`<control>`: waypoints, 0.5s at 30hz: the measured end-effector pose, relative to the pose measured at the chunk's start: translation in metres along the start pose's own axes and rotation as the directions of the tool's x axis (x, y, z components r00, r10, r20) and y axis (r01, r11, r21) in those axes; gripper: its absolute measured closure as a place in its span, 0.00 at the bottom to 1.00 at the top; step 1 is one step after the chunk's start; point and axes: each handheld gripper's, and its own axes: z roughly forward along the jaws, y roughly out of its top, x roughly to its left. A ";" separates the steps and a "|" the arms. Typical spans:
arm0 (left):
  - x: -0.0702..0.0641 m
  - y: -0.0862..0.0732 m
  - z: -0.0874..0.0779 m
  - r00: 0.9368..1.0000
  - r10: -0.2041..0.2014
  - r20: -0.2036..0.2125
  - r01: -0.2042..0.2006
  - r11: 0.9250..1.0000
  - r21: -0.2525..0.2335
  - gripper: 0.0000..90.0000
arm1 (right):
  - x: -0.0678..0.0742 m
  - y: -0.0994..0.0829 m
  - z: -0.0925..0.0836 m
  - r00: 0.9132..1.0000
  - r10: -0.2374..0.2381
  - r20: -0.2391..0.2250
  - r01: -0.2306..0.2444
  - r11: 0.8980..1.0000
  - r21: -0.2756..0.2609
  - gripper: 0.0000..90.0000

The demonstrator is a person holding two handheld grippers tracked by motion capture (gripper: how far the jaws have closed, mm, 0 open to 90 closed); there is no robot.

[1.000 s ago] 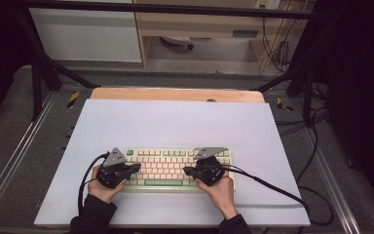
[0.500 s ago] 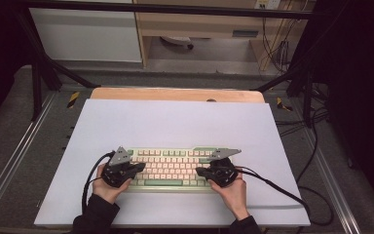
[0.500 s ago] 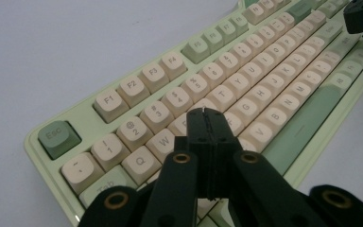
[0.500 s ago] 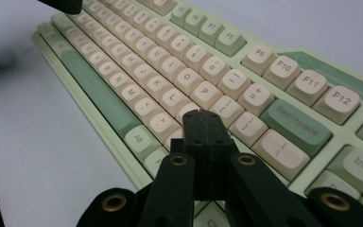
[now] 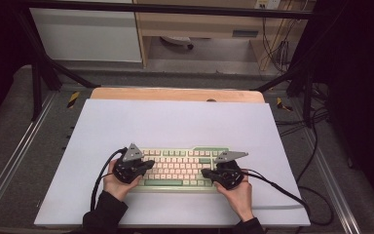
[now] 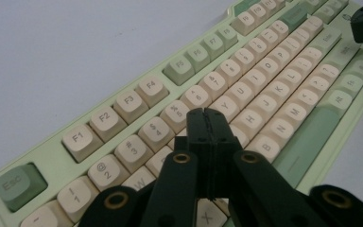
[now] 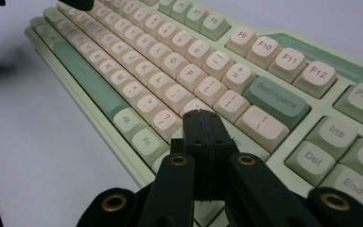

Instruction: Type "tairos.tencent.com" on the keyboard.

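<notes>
Keyboard matt plastic; table smooth, matt; wood edge.

Left gripper, right gripper: jaws closed, empty.

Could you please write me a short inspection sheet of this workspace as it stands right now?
Surface: pale mat on a wooden table.
Job's things: green and cream keyboard, flat on the mat.
Clutter: nothing seen.
Grippers: left hand-held gripper and right hand-held gripper, both shut and empty, tips over the keys.
Cables: one black cable trails from each gripper.
Surroundings: metal frame, loose wires beyond the table.
</notes>
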 end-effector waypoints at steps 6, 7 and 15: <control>-0.002 0.004 0.011 1.000 0.000 -0.001 0.000 1.000 0.011 1.00 | -0.001 -0.001 -0.003 1.000 0.007 0.003 -0.007 1.000 -0.009 1.00; -0.003 0.004 0.014 1.000 -0.002 -0.002 0.002 1.000 0.012 1.00 | -0.001 -0.002 -0.003 1.000 0.008 0.003 -0.008 1.000 -0.008 1.00; -0.005 0.004 0.023 1.000 0.001 -0.002 -0.001 1.000 0.020 1.00 | -0.001 -0.002 -0.002 1.000 0.009 0.002 -0.009 1.000 -0.006 1.00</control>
